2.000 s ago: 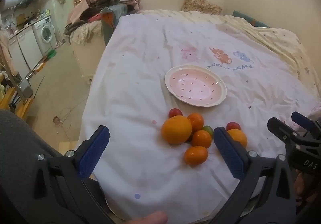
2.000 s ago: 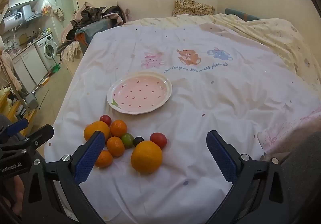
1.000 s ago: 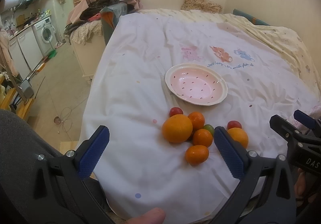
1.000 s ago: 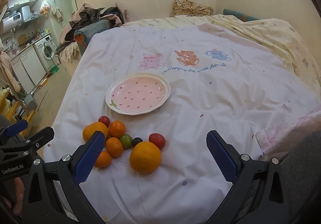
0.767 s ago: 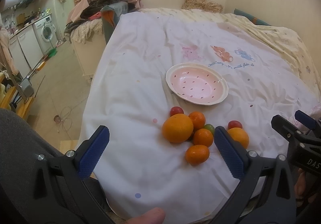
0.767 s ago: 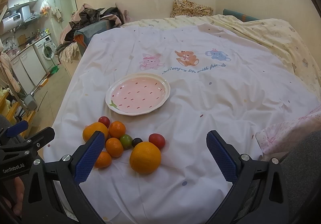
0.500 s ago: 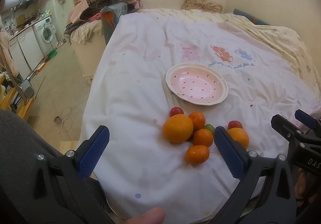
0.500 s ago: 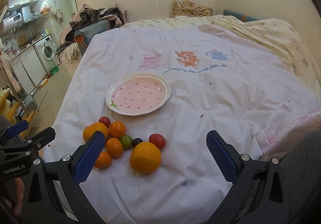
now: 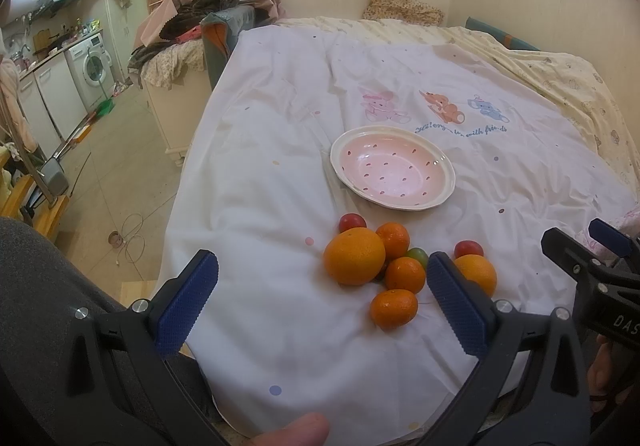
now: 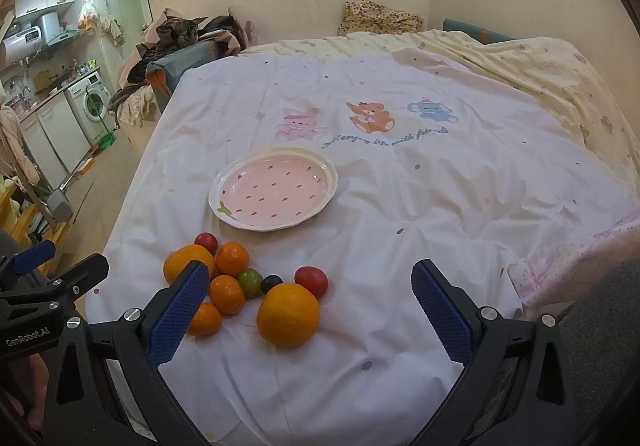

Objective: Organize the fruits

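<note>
A pile of fruit lies on the white cloth near its front edge: a large orange [image 9: 354, 256] [image 10: 184, 262], a second large orange [image 10: 288, 315] [image 9: 476, 272], several small mandarins [image 9: 394, 308] [image 10: 227, 294], red tomatoes [image 9: 352, 223] [image 10: 311, 280], a green one [image 10: 250, 282]. An empty pink plate [image 9: 348, 144] [image 10: 224, 182] sits just beyond the pile. My left gripper [image 9: 320, 310] is open and empty, hovering before the fruit. My right gripper [image 10: 308, 310] is open and empty, with the second large orange between its fingers' line of view.
The cloth covers a bed or table [image 10: 440, 206] with cartoon animals printed past the plate. A yellowish blanket [image 10: 540, 74] lies at the far right. At left are bare floor [image 9: 120, 166], a washing machine [image 9: 94, 72] and a heap of clothes [image 9: 208, 6].
Almost nothing: both grippers stay open and hover in place, with only a slight drift of view. The fruit and plate have not moved.
</note>
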Tool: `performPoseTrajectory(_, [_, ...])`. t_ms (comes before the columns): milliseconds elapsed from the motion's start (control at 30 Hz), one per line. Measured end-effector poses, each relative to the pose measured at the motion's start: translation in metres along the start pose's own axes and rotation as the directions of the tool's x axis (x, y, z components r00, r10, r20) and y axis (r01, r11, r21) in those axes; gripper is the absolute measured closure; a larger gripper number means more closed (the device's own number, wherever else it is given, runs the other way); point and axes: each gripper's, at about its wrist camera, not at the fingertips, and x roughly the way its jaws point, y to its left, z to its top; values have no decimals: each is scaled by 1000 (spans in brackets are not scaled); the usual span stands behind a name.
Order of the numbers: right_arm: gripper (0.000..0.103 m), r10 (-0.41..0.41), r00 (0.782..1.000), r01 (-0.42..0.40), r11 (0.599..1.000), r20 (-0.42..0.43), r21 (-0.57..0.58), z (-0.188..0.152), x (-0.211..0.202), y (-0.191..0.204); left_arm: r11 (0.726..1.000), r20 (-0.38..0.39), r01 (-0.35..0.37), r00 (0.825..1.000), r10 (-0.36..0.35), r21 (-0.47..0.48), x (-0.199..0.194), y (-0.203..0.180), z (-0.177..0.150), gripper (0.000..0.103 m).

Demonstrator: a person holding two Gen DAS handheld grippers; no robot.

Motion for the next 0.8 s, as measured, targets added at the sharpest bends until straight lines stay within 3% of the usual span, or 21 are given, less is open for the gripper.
performPoseTrajectory(800, [0, 4, 1000, -4, 1000, -1, -1, 0, 0, 1, 1000, 0, 0, 1000, 0, 1, 0, 0, -1, 0])
